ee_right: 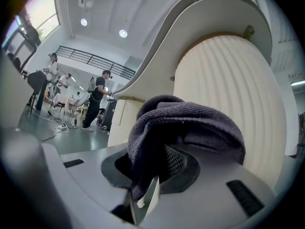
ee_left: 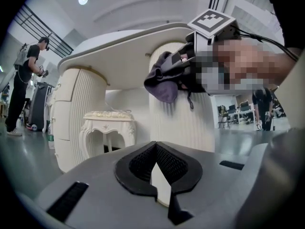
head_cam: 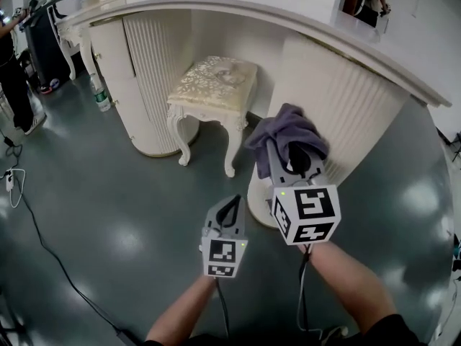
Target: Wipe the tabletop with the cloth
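The white curved tabletop (head_cam: 288, 9) runs across the top of the head view, well above both grippers. My right gripper (head_cam: 289, 153) is shut on a purple-grey cloth (head_cam: 284, 130), held in front of the right fluted pedestal (head_cam: 346, 99). In the right gripper view the cloth (ee_right: 186, 123) drapes over the jaws of the right gripper (ee_right: 155, 178), with the tabletop's underside (ee_right: 190, 18) overhead. My left gripper (head_cam: 229, 209) hangs lower and to the left, shut and empty. In its own view the left gripper (ee_left: 155, 149) has its pads together, and the cloth (ee_left: 164, 78) shows up ahead.
A cream stool (head_cam: 214, 85) stands under the desk between the left pedestal (head_cam: 155, 71) and the right one. A bottle (head_cam: 101, 92) stands on the grey floor by the left pedestal. A person (head_cam: 14, 71) is at the far left, and a cable (head_cam: 43, 229) trails across the floor.
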`<state>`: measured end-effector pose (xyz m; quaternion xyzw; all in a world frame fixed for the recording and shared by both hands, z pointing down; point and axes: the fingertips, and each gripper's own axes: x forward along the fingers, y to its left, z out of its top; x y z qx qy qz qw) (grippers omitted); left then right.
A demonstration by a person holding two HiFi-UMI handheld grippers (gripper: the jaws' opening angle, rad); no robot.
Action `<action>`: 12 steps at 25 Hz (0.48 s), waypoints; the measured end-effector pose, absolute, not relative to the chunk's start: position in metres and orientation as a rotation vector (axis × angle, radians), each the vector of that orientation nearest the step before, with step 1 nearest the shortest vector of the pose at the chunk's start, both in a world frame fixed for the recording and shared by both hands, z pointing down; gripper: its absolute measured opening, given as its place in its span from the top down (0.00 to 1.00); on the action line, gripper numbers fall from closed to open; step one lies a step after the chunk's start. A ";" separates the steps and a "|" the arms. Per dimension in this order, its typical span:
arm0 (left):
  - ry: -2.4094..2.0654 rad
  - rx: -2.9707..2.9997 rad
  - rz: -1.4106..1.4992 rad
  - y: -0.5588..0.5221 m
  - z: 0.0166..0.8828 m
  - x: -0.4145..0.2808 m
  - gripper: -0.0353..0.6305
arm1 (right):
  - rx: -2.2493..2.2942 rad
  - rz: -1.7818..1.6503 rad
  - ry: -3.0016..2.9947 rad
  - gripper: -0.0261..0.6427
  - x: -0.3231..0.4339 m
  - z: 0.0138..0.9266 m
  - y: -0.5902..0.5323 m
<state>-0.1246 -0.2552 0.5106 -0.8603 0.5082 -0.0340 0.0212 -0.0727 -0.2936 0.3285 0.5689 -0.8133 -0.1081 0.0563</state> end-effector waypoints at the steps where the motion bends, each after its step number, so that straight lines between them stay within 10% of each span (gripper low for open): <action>1: 1.566 -2.670 -0.116 -0.255 0.516 -0.122 0.94 | 1.718 -0.330 -2.461 0.85 -0.073 0.337 -0.294; 12: 1.510 -2.737 -0.227 -0.244 0.582 -0.109 0.94 | 1.678 -0.199 -2.463 0.85 -0.068 0.433 -0.297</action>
